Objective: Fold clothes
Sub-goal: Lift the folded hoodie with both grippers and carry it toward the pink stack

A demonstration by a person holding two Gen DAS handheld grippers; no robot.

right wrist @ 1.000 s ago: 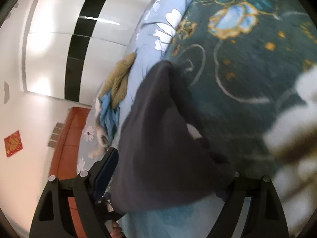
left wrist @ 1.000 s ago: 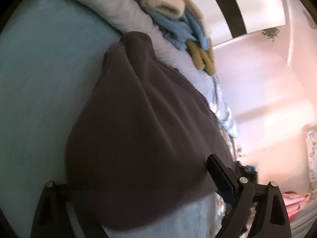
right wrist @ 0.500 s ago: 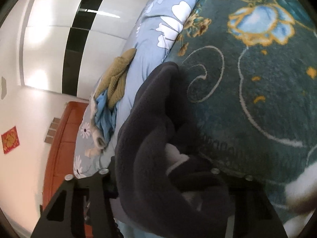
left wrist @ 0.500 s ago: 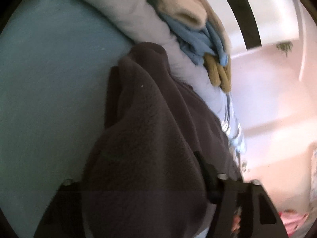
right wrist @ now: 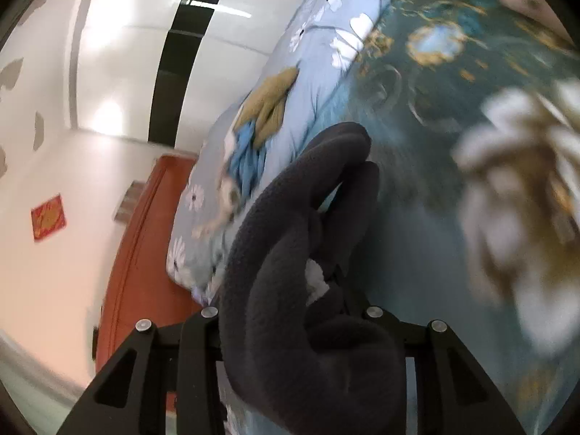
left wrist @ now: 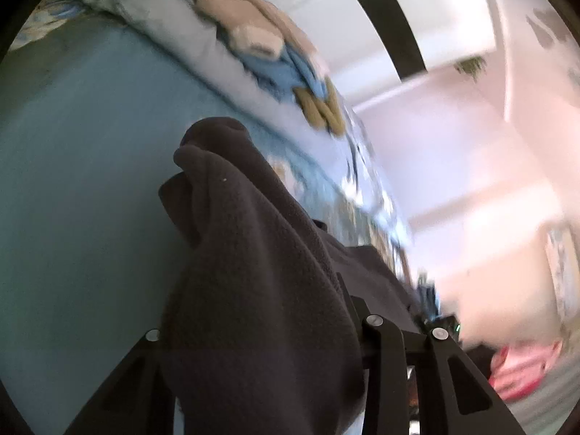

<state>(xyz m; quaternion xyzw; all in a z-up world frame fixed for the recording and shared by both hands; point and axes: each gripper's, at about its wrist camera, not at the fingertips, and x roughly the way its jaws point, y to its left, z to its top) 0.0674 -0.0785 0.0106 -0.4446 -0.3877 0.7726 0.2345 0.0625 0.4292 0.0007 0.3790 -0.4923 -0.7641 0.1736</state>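
Observation:
A dark grey fleece garment point(left wrist: 246, 235) hangs bunched over the teal blanket point(left wrist: 72, 181) in the left wrist view. My left gripper point(left wrist: 253, 326) has its jaws closing on one fold, with the fleece filling the gap between the fingers. In the right wrist view the same garment point(right wrist: 290, 217) rises in a thick roll, with a white patch showing inside. My right gripper point(right wrist: 290, 304) is also closing, pinching that roll between its fingers. Both fingertips are mostly buried under the cloth.
Beige, blue and mustard clothes point(left wrist: 282, 54) lie heaped on a pale floral quilt point(right wrist: 319, 54) at the bed's far side. A red-brown headboard point(right wrist: 137, 253) stands by the wall. Something pink point(left wrist: 518, 373) lies low on the right. The flowered blanket point(right wrist: 435, 90) spreads rightward.
Both grippers closed in on the fleece and lifted it, gathering the flat spread cloth into narrow bunched folds. The bed surface has dropped further away in both views.

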